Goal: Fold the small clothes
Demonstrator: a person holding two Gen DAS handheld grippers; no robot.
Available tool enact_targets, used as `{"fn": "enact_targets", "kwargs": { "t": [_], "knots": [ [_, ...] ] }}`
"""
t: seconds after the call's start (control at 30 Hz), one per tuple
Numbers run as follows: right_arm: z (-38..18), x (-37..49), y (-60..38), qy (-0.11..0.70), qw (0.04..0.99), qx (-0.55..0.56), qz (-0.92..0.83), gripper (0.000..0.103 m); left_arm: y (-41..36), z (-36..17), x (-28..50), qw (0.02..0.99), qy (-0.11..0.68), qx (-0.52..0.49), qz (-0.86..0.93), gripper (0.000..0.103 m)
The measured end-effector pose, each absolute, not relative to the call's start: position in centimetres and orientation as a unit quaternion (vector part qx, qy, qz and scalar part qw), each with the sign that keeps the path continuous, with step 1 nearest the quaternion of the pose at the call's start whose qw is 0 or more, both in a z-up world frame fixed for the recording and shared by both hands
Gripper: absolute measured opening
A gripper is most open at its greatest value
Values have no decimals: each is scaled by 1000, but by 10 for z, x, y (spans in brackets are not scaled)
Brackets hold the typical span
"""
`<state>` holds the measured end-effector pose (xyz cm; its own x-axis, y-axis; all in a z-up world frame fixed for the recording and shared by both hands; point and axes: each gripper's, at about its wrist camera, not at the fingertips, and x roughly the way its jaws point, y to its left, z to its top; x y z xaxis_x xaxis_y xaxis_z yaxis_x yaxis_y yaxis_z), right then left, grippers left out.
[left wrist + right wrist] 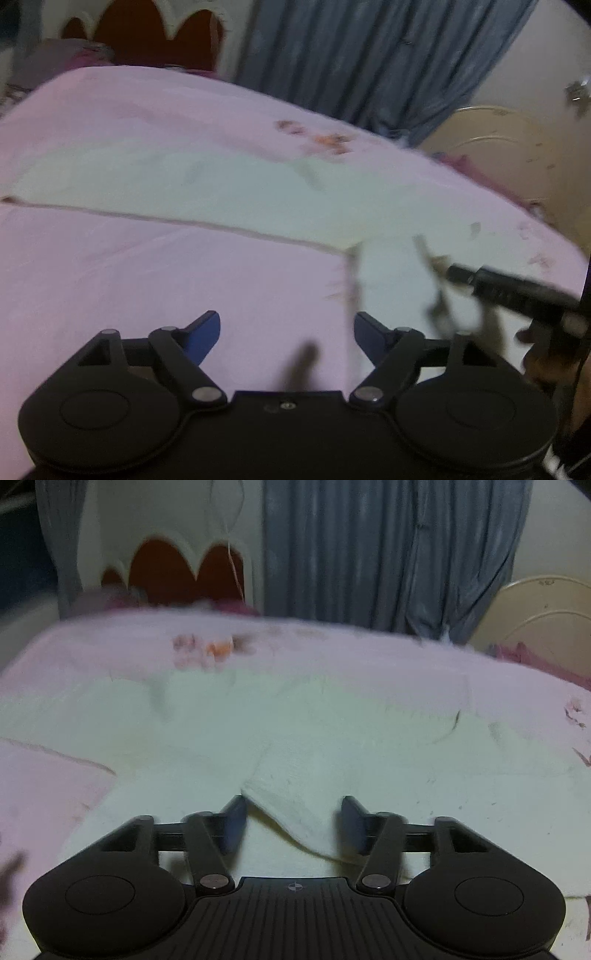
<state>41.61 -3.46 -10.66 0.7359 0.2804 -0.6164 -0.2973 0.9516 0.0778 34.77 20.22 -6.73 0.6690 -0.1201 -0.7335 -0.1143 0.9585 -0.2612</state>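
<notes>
A pale white garment (207, 184) lies spread across the pink bed sheet (129, 280). In the left wrist view my left gripper (287, 332) is open and empty over bare pink sheet, just left of the garment's hanging part (391, 280). My right gripper (491, 284) shows blurred at the right edge, over the garment. In the right wrist view the garment (295, 720) fills the middle. My right gripper (294, 819) is open, its jaws either side of a folded-over corner (291, 805). Both views are blurred.
A blue-grey curtain (369, 55) hangs behind the bed. A cream headboard (509, 155) stands at the right. A white wall with red arched openings (177, 572) is at the back left. A small floral print (207, 650) marks the sheet.
</notes>
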Motion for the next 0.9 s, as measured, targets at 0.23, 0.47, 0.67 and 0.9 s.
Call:
{"fn": "enact_targets", "kwargs": {
  "t": [0.23,0.47,0.67,0.9],
  "knots": [
    [-106,398,-120,358,925,64,107,28,122,-81,422,878,422,-192,-118,43],
    [-107,384,-205,379,918,110,48,28,79,-112,474,858,445,-224,-125,34],
    [-110,387,-241,375,913,157,20,28,69,-111,487,873,432,-188,-129,4],
    [-110,385,-251,376,913,158,18,28,118,-94,475,903,389,-163,-85,4]
  ]
}}
